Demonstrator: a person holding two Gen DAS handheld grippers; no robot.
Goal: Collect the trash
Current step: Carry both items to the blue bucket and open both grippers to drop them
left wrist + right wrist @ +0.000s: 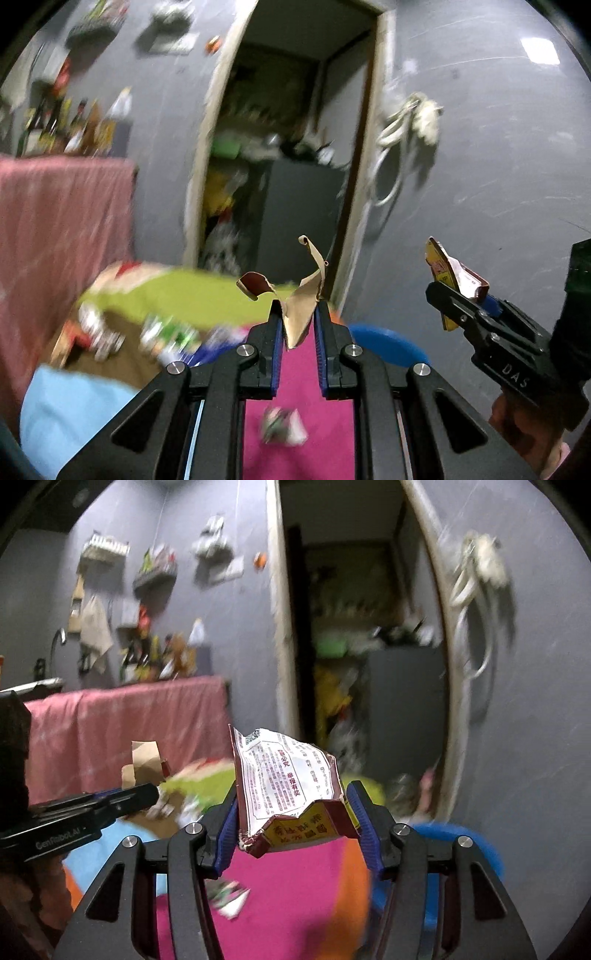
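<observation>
Only right wrist view reads packet (291,786) print (left: edge-on (456,284)).

Both wrist cameras sit close behind their claws, facing nearly level at the doorway (295,147) ahead, each catching the other claw at its side.

Wall (480,155): grey, straight ahead of the gripper.
Doorway (295,129): open, ahead, dim cluttered room behind.
Pink cloth (62,221): draped over a bench, ahead to the left.
Bottles (70,125): on that bench, blurred.
Cords (410,122): pale bundle, possibly cable, hanging ahead to the right.
Wall shelves (155,572): upper left.
</observation>
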